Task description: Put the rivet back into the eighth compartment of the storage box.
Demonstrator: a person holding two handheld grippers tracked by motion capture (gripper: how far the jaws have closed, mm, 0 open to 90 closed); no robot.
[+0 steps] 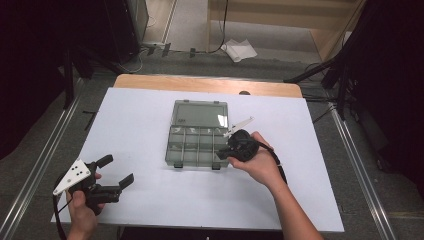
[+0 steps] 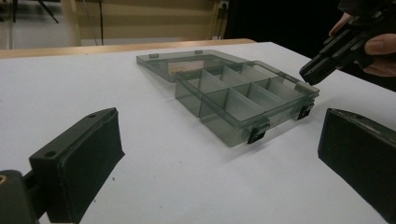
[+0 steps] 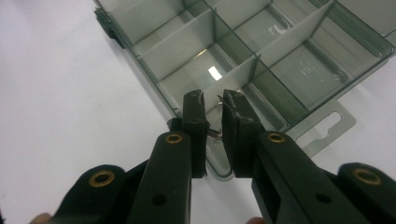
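An open, smoky-clear compartment box [image 1: 171, 150] lies mid-table with its lid [image 1: 200, 114] folded flat behind it; its cells look empty. My right gripper [image 1: 222, 152] hovers over the box's front right corner. In the right gripper view its jaws [image 3: 213, 100] stand almost together, pinching a small silvery metal piece [image 3: 214, 134] above the corner cell, over the box [image 3: 177, 42]. My left gripper [image 1: 118, 170] rests open near the table's front left, well short of the box [image 2: 233, 122]. In the left gripper view, the right gripper [image 2: 309, 76] touches the box's far corner.
A white sheet [image 1: 150, 200] covers the wooden table [image 1: 200, 82]. The box's white hang tab [image 1: 241, 124] sticks out at its right side. Metal rails [image 1: 35, 170] run along both sides of the table. Crumpled paper [image 1: 239, 49] lies on the floor beyond.
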